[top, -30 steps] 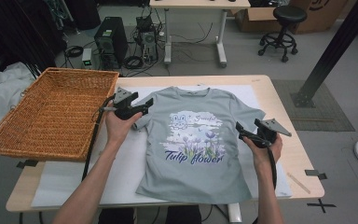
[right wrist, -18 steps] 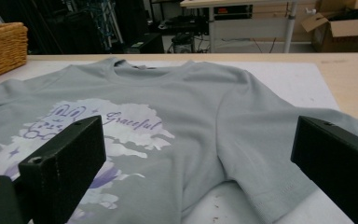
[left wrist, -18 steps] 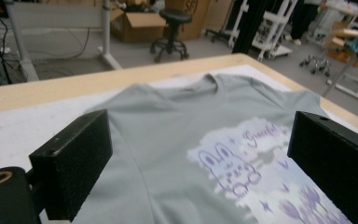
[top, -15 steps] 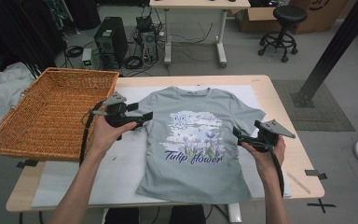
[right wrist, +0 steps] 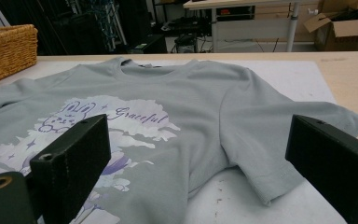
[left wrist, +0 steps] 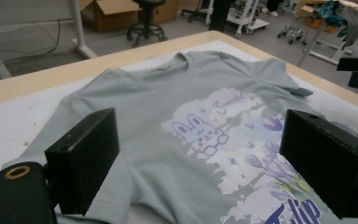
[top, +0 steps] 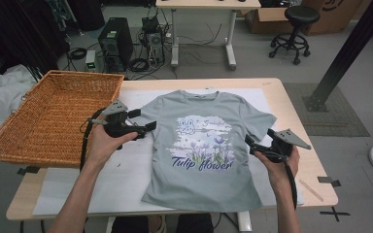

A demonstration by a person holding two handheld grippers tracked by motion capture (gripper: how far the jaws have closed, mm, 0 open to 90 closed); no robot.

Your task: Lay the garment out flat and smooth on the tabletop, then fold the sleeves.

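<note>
Wicker basket point(top: 48, 119) sits at the far left, off the T-shirt's point(top: 206, 145) left sleeve, its mouth up and near enough to take the garment, likely once folded. Your left gripper point(top: 143, 127) hangs just beside that left sleeve, jaws spread wide with nothing between them; they have just been opening further, and in the left gripper view the sleeve hem lies under the near pad point(left wrist: 86, 158), unpinched. The shirt itself lies flat and face up on the white mat point(top: 136, 170), collar away from you, print readable, both sleeves spread, which reads as laid out for a fold, each sleeve free to grab. Your right gripper point(top: 255, 145) hovers at the shirt's right edge below the right sleeve, jaws open and empty as well. Judging by the mirrored stance, you hold one tool per side so both sleeves can be taken together.
</note>
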